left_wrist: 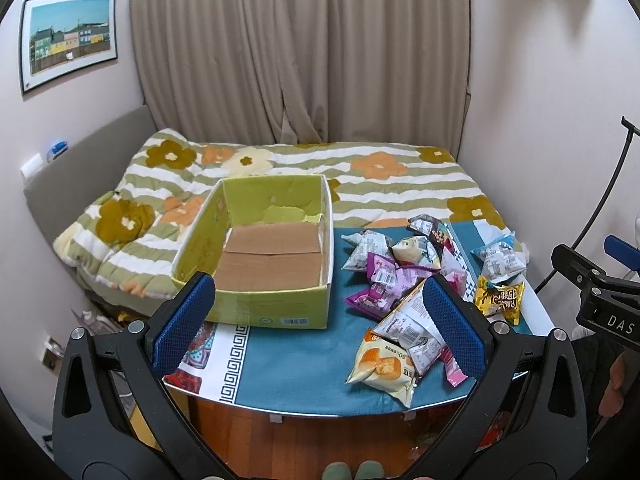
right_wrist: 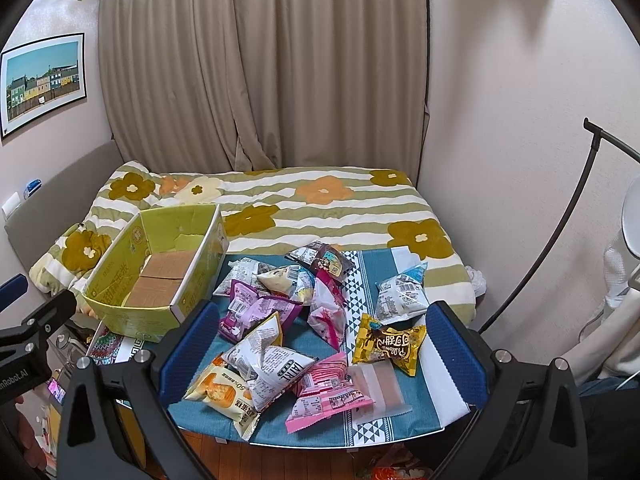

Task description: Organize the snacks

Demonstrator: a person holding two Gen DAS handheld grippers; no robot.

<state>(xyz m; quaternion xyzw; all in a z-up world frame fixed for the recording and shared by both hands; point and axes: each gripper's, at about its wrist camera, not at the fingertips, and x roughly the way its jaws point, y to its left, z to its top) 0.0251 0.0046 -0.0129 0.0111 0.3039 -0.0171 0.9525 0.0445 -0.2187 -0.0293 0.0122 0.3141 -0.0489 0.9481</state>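
Note:
An open green cardboard box (left_wrist: 264,304) (right_wrist: 120,280) with a bare brown floor stands on the left of the small table. A heap of several snack packets (left_wrist: 404,284) (right_wrist: 288,320) lies to its right, among them a yellow-orange packet (left_wrist: 380,368) (right_wrist: 220,394), a gold chocolate one (left_wrist: 500,298) (right_wrist: 390,342) and a pink one (right_wrist: 326,392). My left gripper (left_wrist: 320,320) hovers open over the table's near edge, between box and heap. My right gripper (right_wrist: 320,344) hangs open above the heap, holding nothing.
A teal patterned cloth (left_wrist: 288,356) (right_wrist: 400,420) covers the table, whose front edge is close to me. Behind it lies a bed with a striped flower quilt (left_wrist: 360,176) (right_wrist: 320,208), then curtains. A black lamp stand (right_wrist: 560,240) rises at right.

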